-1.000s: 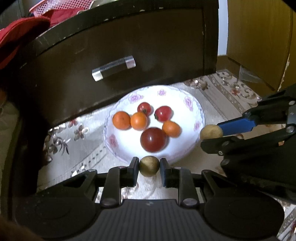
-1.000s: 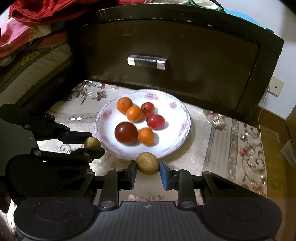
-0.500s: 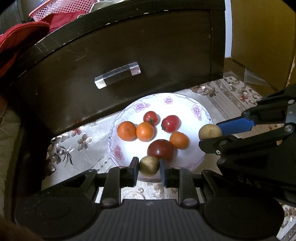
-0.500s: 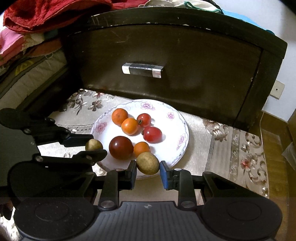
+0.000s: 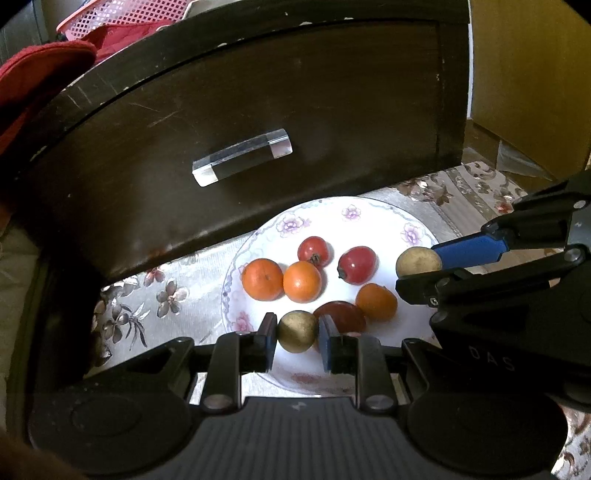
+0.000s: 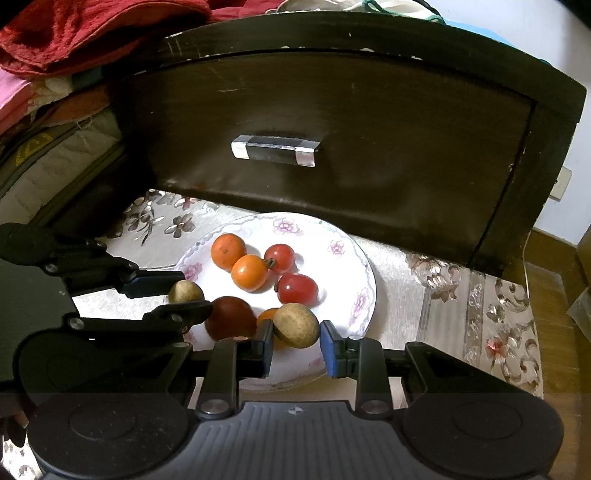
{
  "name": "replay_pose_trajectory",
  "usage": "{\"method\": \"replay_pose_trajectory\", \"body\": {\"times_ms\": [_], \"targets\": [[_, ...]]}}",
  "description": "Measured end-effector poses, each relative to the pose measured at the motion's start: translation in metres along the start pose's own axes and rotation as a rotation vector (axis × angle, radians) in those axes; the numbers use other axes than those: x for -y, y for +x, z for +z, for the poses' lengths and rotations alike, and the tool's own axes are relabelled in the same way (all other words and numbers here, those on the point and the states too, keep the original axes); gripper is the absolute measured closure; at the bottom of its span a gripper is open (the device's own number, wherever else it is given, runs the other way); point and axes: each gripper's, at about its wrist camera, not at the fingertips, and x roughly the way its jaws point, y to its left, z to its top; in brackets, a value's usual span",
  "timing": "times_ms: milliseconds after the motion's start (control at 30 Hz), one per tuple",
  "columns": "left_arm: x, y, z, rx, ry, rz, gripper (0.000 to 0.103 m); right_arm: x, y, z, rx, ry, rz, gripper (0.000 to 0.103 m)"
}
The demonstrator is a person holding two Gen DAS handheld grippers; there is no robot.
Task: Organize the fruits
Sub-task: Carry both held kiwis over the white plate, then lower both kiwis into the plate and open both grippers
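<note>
A white flowered plate (image 5: 369, 212) (image 6: 364, 295) holds several small orange and red fruits, among them a dark red one (image 5: 345, 314) (image 6: 229, 317). My left gripper (image 5: 297, 332) is shut on a small brown round fruit (image 5: 297, 331) over the plate's near left part; it also shows in the right wrist view (image 6: 185, 291). My right gripper (image 6: 296, 339) holds a second brown fruit (image 6: 295, 325) over the plate's near edge; its jaws look slightly parted, with a small gap at the right pad. That fruit also shows in the left wrist view (image 5: 418, 261).
A dark wooden drawer front (image 5: 258, 110) (image 6: 332, 129) with a clear handle (image 5: 242, 157) stands right behind the plate. The plate rests on a flowered cloth (image 6: 461, 295). Red cloth (image 6: 92, 29) and a pink basket (image 5: 122, 14) lie on top.
Both grippers have moved forward with their brown fruits, from the plate's near edge to over the plate. The right gripper's jaws seem to have loosened a little.
</note>
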Motion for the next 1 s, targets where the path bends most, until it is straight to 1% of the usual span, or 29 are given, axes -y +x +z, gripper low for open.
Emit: {"method": "replay_pose_trajectory", "body": {"times_ms": [633, 1000], "targets": [[-0.009, 0.017, 0.007, 0.026, -0.017, 0.026, 0.073, 0.009, 0.023, 0.012, 0.017, 0.027, 0.023, 0.077], [-0.012, 0.024, 0.01, 0.033, -0.022, 0.026, 0.074, 0.012, 0.034, 0.013, 0.014, 0.034, 0.025, 0.077]]}}
